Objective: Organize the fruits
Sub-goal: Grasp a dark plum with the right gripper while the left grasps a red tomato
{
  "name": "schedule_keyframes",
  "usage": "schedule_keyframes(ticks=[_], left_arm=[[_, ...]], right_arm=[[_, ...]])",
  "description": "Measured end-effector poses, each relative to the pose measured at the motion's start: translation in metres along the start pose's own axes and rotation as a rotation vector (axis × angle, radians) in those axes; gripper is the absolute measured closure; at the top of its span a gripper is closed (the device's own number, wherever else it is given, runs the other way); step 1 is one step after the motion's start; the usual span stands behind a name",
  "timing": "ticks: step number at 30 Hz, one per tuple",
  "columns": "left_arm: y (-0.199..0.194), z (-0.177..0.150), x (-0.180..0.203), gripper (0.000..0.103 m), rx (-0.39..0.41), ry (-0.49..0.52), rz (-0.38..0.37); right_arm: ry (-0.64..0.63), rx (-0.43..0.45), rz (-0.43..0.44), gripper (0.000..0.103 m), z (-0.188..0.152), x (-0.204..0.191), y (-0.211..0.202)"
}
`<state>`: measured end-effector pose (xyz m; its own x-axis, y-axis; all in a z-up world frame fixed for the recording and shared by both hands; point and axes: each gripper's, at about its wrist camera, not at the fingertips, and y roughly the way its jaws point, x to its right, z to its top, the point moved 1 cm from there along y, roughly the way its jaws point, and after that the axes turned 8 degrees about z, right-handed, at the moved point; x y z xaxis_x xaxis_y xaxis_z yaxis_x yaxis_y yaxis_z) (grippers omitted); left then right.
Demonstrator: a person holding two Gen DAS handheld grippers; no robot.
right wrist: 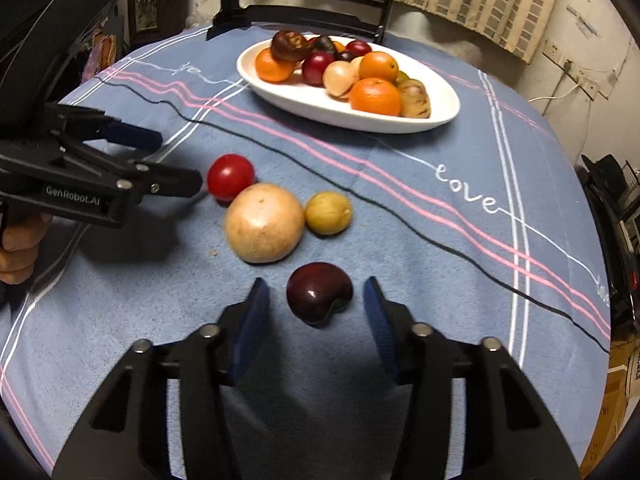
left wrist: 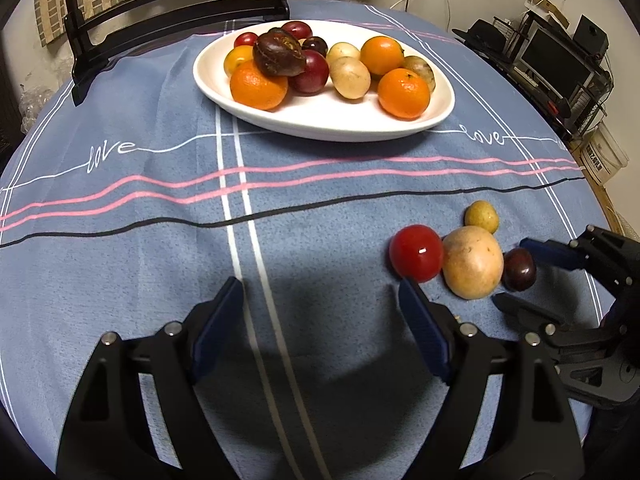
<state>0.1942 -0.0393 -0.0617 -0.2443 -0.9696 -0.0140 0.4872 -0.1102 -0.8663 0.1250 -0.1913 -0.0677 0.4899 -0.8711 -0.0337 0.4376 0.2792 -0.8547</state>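
dark plum (right wrist: 319,297) lies between the right gripper (right wrist: 316,304) fingers (spread, untouched).

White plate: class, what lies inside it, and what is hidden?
The white plate holds oranges, dark red plums, pale fruits and a brown fruit on top. Whatever lies beneath the pile is covered.
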Motion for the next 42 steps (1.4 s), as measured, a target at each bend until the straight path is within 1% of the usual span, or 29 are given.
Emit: schedule_keyframes(ticks=[2, 3, 5, 16, 19, 21, 22, 25, 27, 28, 29, 32, 36, 42], left_arm=[[0.001, 0.0, 0.002, 0.021, -0.001, 0.007, -0.001], [0.0, -0.001, 0.003, 0.021, -0.001, 0.011, -0.002], [0.001, -0.001, 0.005, 0.021, 0.0, 0.023, -0.004], [0.003, -0.003, 0.026, 0.021, 0.013, 0.092, 0.028], [0.002, -0.003, 0.036, 0.023, 0.023, 0.118, 0.04], [0.002, -0.002, 0.041, 0.033, 0.027, 0.135, 0.046], [0.003, -0.001, 0.044, 0.034, 0.024, 0.143, 0.046], [0.003, 0.002, 0.049, 0.047, 0.034, 0.154, 0.039], [0.003, 0.006, 0.053, 0.063, 0.033, 0.16, 0.025], [0.003, 0.007, 0.056, 0.066, 0.034, 0.165, 0.019], [0.004, 0.009, 0.058, 0.073, 0.033, 0.168, 0.013], [0.002, 0.011, 0.062, 0.075, 0.04, 0.173, 0.02], [-0.001, 0.008, 0.058, 0.075, 0.043, 0.168, 0.02], [-0.022, 0.005, 0.045, 0.076, 0.079, 0.144, 0.013]], right_arm=[[-0.007, 0.001, 0.011, 0.064, 0.0, -0.002, 0.0], [-0.007, 0.001, 0.006, 0.067, 0.001, -0.003, 0.0], [0.005, 0.003, 0.002, 0.07, 0.002, 0.0, -0.001], [0.024, 0.001, 0.019, 0.07, 0.002, 0.004, 0.0], [0.027, 0.001, 0.022, 0.07, 0.001, 0.004, 0.0], [0.033, 0.0, 0.027, 0.07, 0.001, 0.006, 0.0], [0.035, 0.0, 0.028, 0.07, 0.001, 0.006, 0.0], [0.046, 0.0, 0.035, 0.07, 0.0, 0.008, 0.0], [0.05, 0.0, 0.038, 0.07, 0.0, 0.008, 0.0], [0.05, 0.0, 0.037, 0.07, 0.0, 0.008, 0.0], [0.049, 0.0, 0.036, 0.07, 0.0, 0.008, 0.0], [0.046, 0.003, 0.029, 0.07, 0.0, 0.006, -0.001], [0.055, 0.018, 0.031, 0.07, 0.0, 0.008, -0.004], [0.067, 0.035, 0.032, 0.07, 0.002, 0.011, -0.008]])
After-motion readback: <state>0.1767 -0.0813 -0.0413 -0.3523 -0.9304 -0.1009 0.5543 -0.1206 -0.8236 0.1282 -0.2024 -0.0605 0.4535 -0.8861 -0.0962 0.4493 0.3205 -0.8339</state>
